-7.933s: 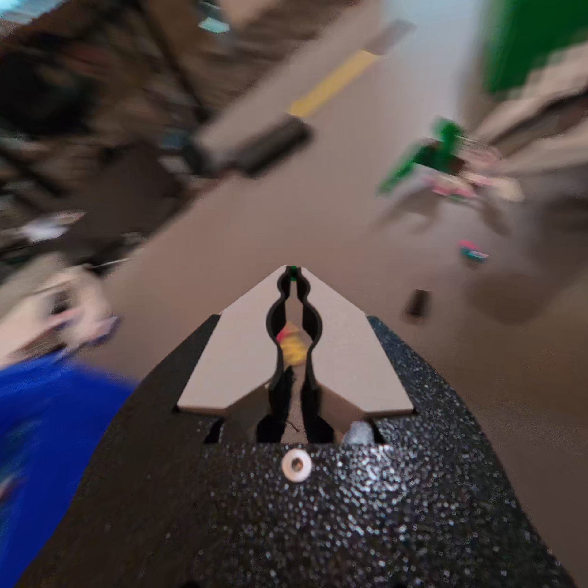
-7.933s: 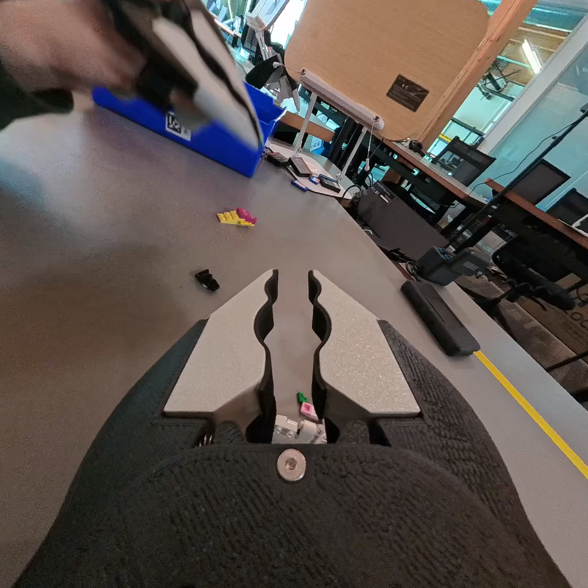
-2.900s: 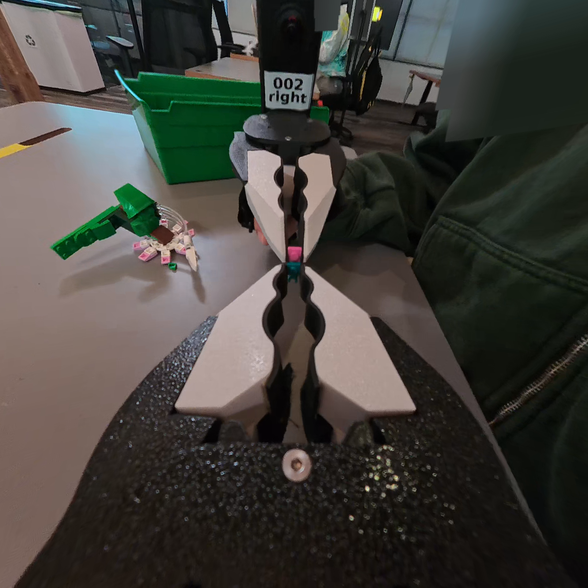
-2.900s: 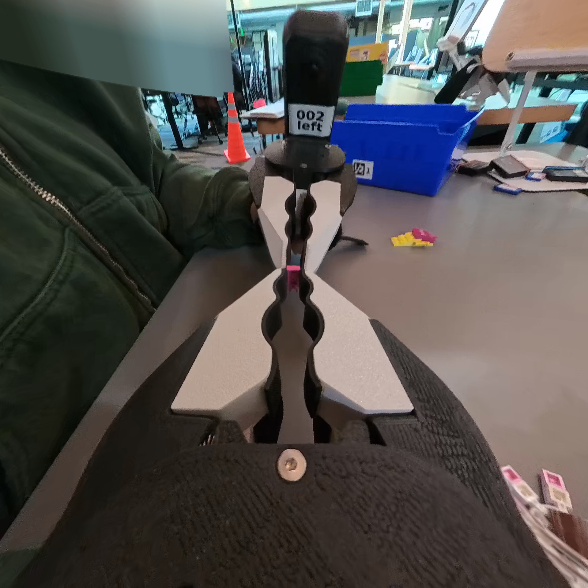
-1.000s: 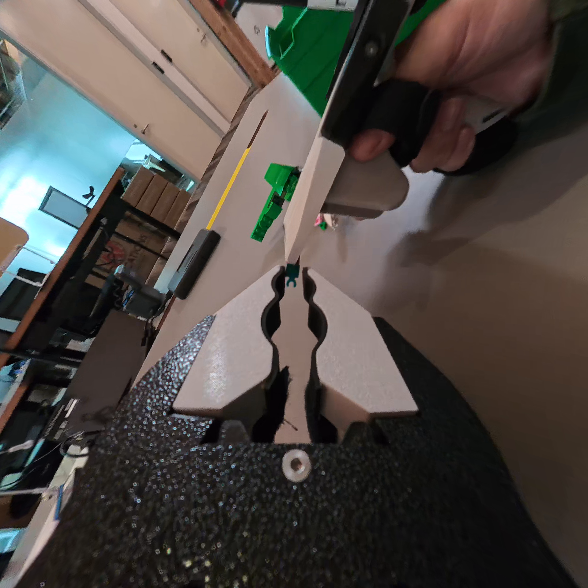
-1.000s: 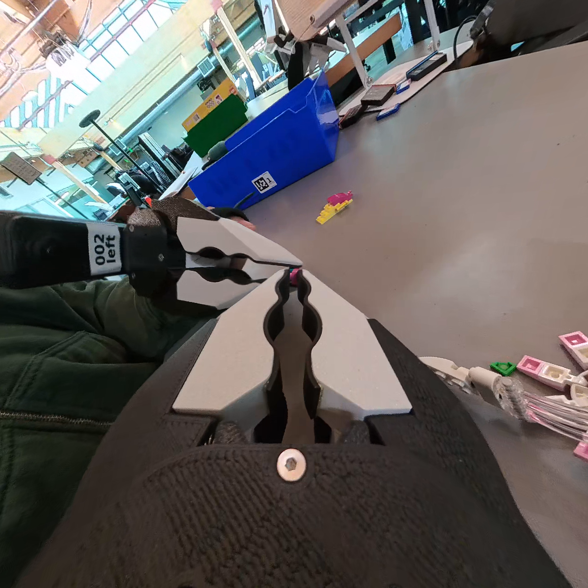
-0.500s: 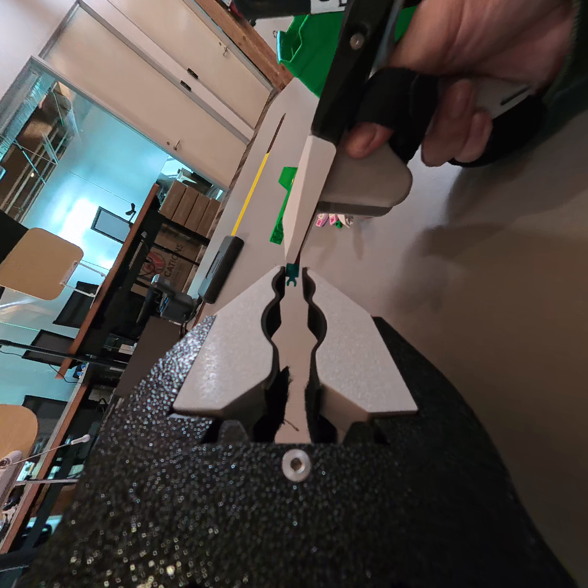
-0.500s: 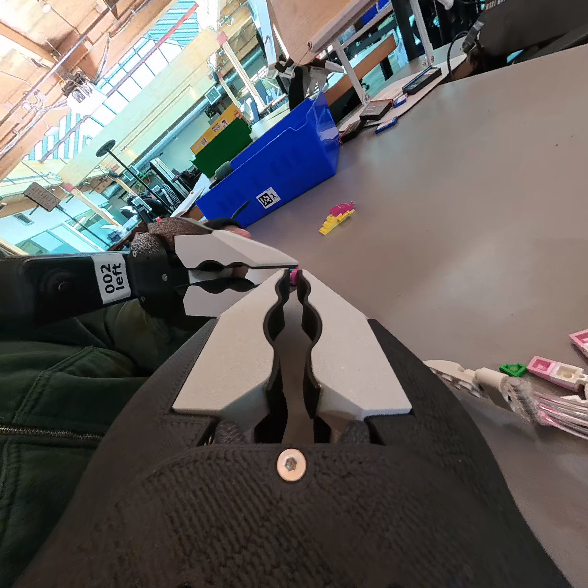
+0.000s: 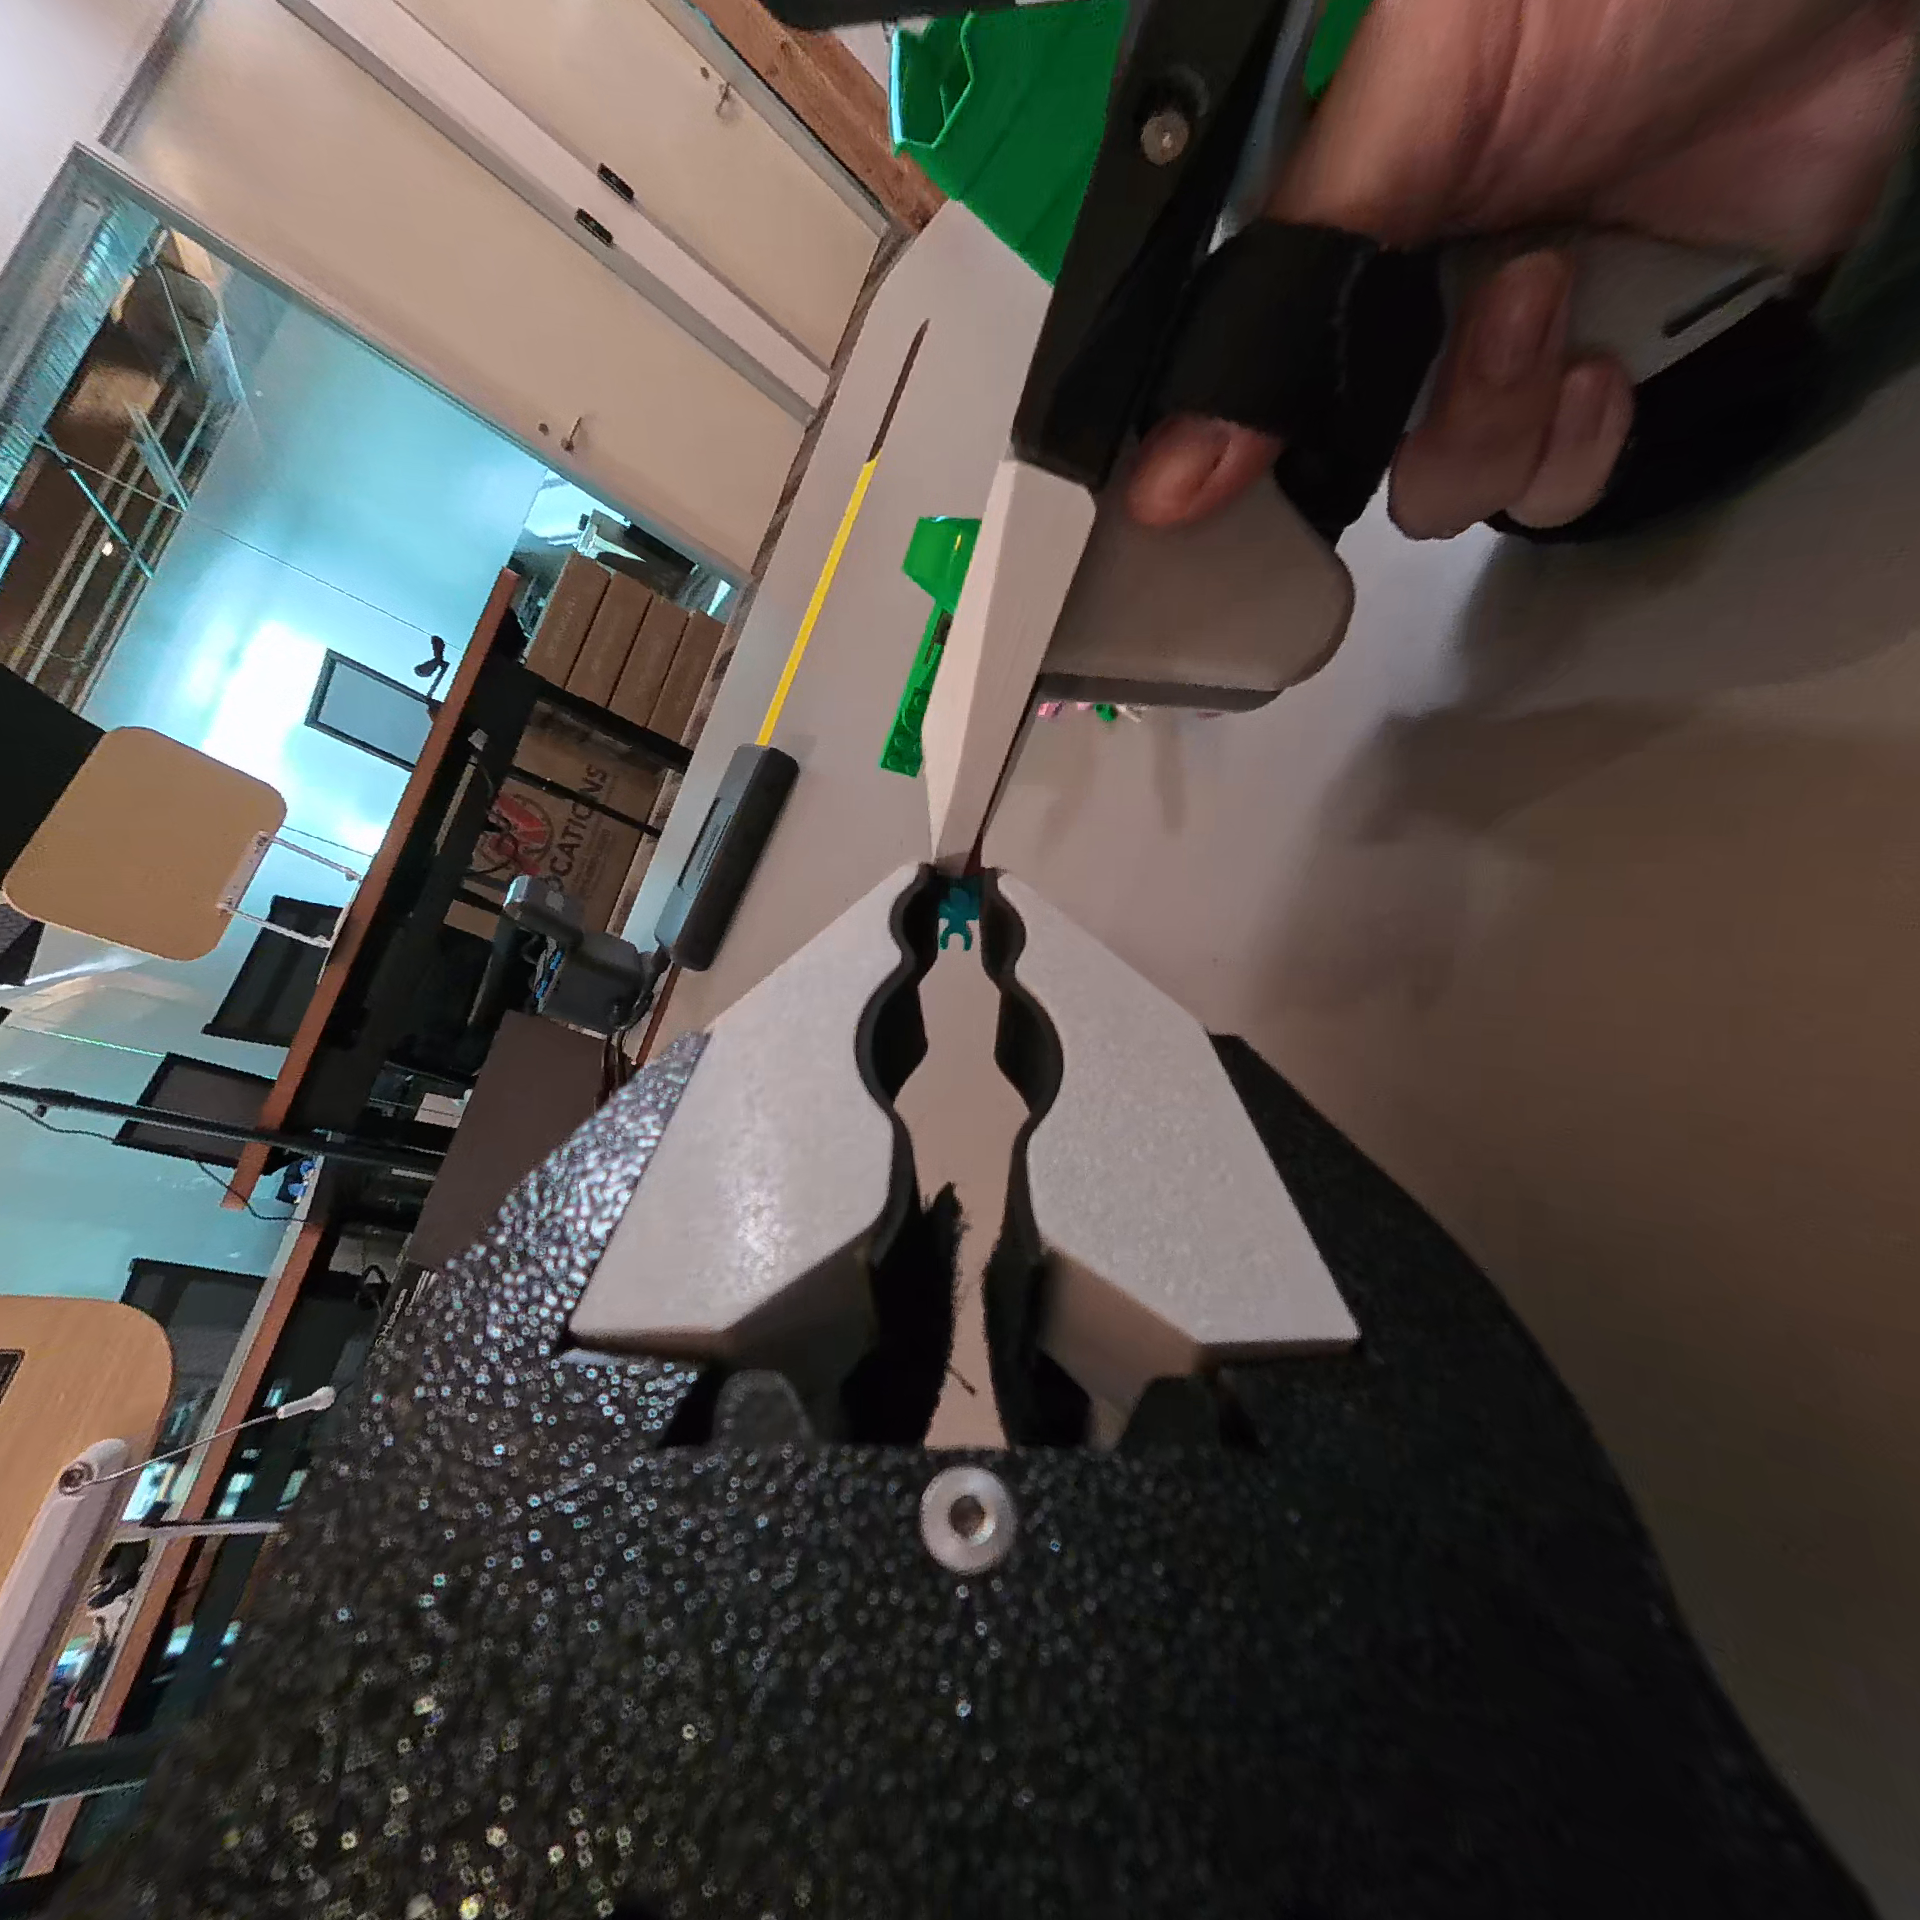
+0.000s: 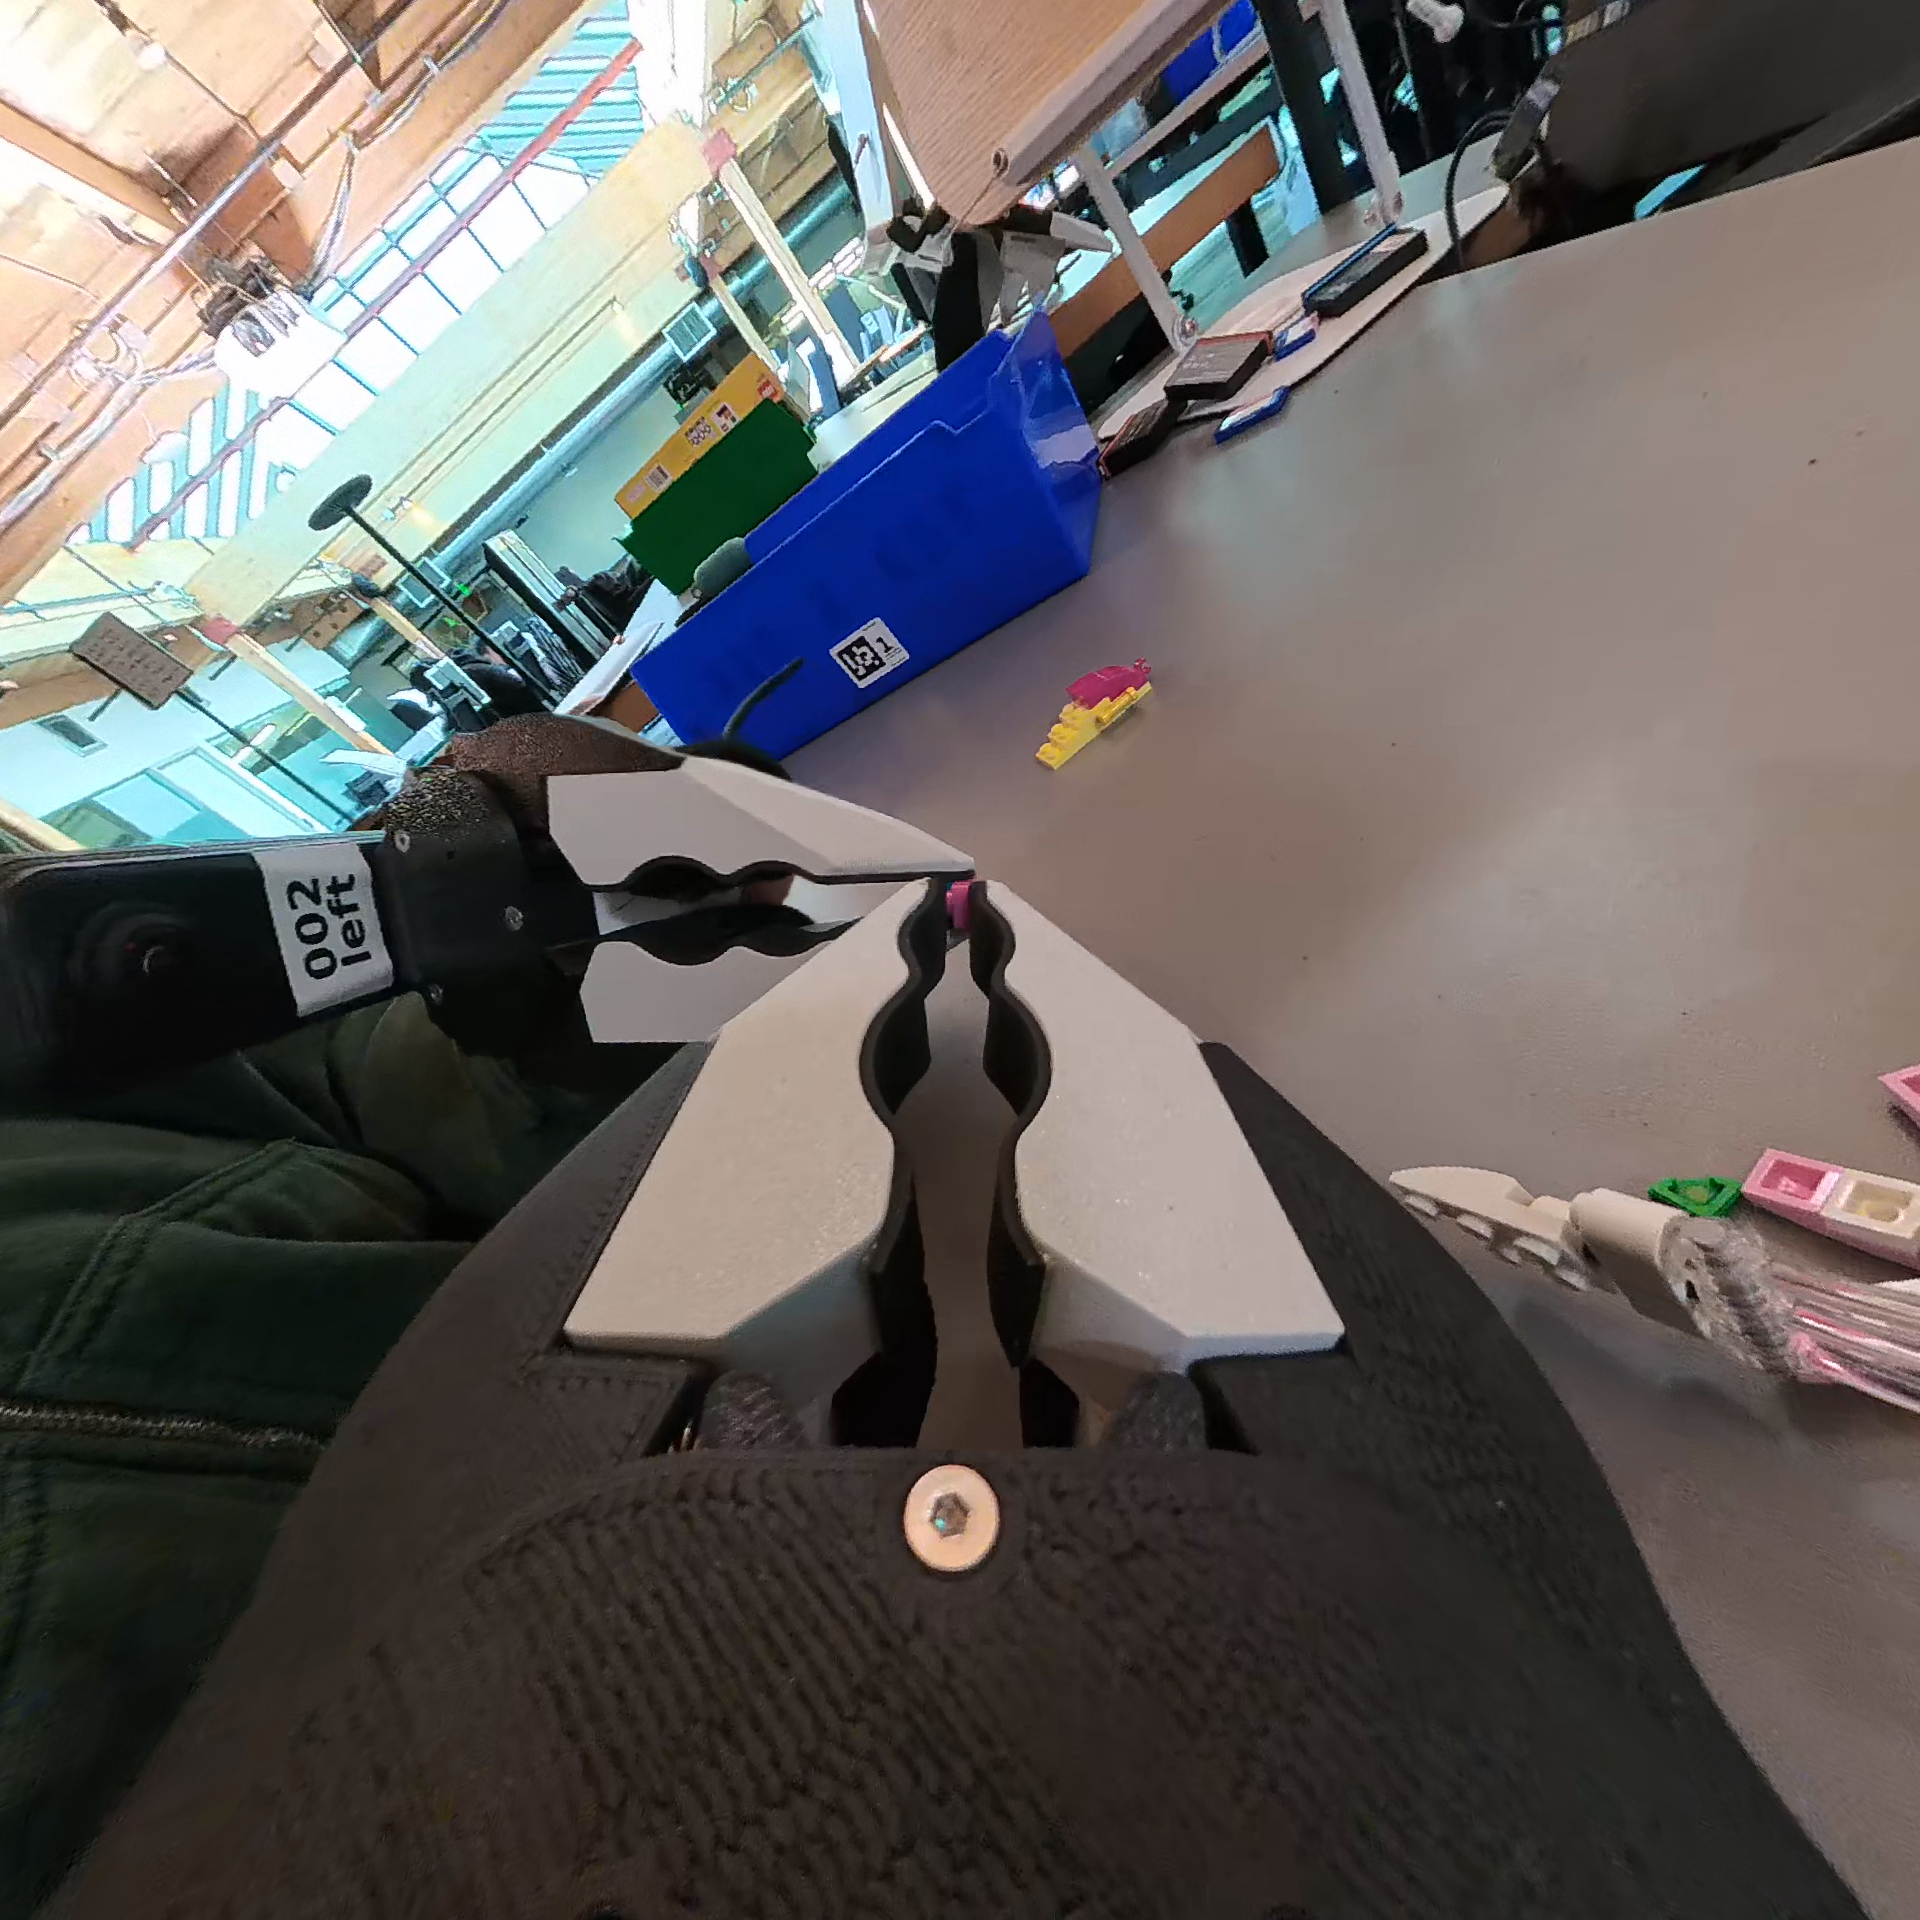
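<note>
Pinching a teal clip (image 9: 954, 920), left tongs (image 9: 954, 883) wear a printed label (image 10: 324, 927).

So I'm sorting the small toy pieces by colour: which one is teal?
The tiny teal piece pinched in the left gripper; the right gripper holds a magenta piece, and the others lie on the table.

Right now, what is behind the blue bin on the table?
Behind the blue bin stands a green and yellow box; only its top shows, the rest is covered by the bin. The bin's inside cannot be seen. In front lies a yellow and pink brick piece.
</note>
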A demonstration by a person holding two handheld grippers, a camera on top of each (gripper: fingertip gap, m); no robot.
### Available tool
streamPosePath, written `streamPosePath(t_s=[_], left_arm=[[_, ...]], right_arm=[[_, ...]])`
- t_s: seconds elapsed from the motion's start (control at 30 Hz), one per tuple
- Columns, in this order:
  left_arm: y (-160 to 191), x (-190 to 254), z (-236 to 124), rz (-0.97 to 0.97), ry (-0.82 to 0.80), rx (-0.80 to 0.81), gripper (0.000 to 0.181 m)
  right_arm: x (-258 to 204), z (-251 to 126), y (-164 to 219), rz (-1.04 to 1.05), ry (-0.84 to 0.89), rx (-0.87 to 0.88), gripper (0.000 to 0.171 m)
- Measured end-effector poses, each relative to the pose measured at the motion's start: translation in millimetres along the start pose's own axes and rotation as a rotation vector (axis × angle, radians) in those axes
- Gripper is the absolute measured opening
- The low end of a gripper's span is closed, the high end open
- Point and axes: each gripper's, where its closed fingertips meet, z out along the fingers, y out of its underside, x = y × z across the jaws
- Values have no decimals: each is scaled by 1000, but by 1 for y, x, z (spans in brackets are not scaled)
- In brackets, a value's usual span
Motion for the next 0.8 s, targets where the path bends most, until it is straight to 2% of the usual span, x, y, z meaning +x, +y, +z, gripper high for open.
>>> streamPosePath(t_s=[0.47, 0.8], left_arm=[[10, -1, -14, 95, -56, -46, 6], [13, 7, -41, 27, -72, -5, 6]], right_arm=[[-13, 13, 8, -111, 27, -12, 2], [-36, 23, 24, -121, -16, -43, 2]])
